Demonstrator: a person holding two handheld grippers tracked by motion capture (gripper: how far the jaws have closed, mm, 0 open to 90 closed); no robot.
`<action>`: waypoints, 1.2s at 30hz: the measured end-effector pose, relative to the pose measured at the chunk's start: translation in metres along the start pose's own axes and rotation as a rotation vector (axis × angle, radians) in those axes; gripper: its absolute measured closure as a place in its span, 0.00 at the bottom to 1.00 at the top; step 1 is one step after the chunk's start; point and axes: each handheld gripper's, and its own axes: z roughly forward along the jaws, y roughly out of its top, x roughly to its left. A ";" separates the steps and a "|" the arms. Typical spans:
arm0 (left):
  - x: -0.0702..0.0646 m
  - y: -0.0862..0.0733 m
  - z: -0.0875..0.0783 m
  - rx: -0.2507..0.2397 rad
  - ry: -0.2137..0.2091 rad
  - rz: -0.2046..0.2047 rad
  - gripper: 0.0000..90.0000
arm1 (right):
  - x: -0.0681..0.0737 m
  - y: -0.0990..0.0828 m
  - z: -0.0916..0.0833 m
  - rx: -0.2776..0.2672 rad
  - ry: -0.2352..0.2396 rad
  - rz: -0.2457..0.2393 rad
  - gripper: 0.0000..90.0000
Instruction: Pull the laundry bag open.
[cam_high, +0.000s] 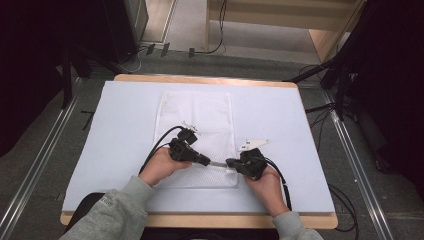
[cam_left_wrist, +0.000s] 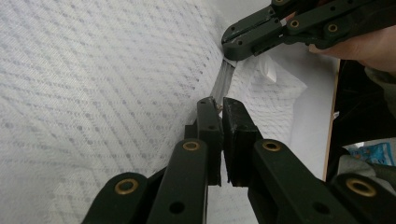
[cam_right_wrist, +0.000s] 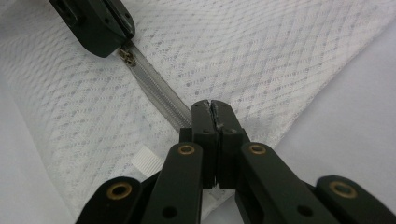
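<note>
Both tongs, left tongs (cam_high: 206, 161) and right tongs (cam_high: 231, 162), are matt black linkages with flat, square-ended jaws, joined by brass-coloured rivets and small plain bores. A black cable (cam_high: 156, 146) trails from each body. The person wears grey sweatshirt sleeves (cam_high: 112, 212) with ribbed cuffs.

The mesh bag (cam_high: 197, 135) is white woven cloth, matt and diamond-textured, with a dull grey zipper (cam_right_wrist: 156, 91) and metal pull. Matt black plastic fingers (cam_right_wrist: 205, 126) carry brass-coloured rivets; the table (cam_high: 210, 80) edge is pale wood under a smooth white sheet (cam_high: 125, 130)
</note>
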 end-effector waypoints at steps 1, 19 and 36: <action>0.000 0.000 -0.001 0.003 0.002 0.006 0.98 | 0.000 0.000 0.000 0.000 0.001 -0.002 1.00; -0.002 0.000 -0.002 0.037 0.049 -0.020 0.98 | 0.001 0.000 0.000 0.000 -0.004 -0.013 1.00; 0.005 -0.014 -0.034 0.036 0.059 -0.053 0.98 | 0.001 0.001 0.001 0.003 -0.003 -0.027 1.00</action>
